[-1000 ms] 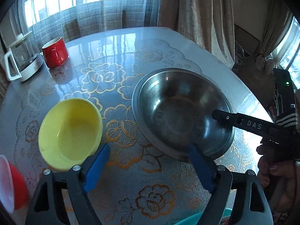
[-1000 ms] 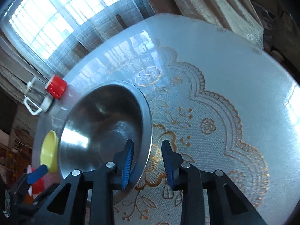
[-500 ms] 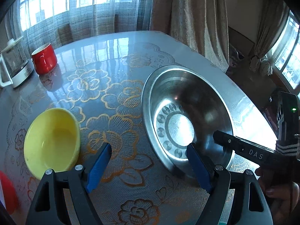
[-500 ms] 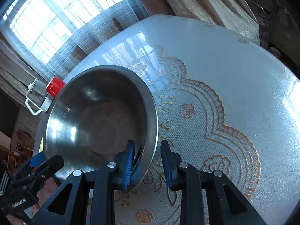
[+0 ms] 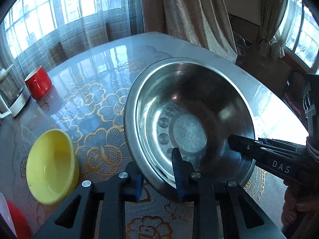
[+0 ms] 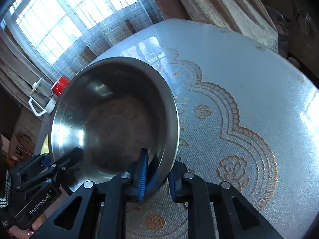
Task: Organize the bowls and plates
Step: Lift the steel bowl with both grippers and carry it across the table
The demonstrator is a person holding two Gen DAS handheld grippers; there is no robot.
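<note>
A large steel bowl (image 5: 189, 119) is held tilted above the table by both grippers. My left gripper (image 5: 158, 171) is shut on its near rim, one blue pad inside and one outside. My right gripper (image 6: 157, 171) is shut on the rim of the same bowl (image 6: 111, 119); it shows in the left wrist view (image 5: 239, 145) at the bowl's right rim. A yellow bowl (image 5: 51, 165) sits on the table at the left. The left gripper shows in the right wrist view (image 6: 59, 163) at the bowl's left rim.
A red mug (image 5: 38, 82) and a glass kettle (image 5: 10, 95) stand at the table's far left; both show in the right wrist view, the mug (image 6: 59, 85) beside the kettle (image 6: 41, 97). A red bowl (image 5: 16, 221) lies at the near left edge. Curtains hang behind the round table (image 6: 249, 99).
My left gripper has closed from wide open onto the steel bowl's near rim. The bowl has risen off the table and tilted, still held by my right gripper.
</note>
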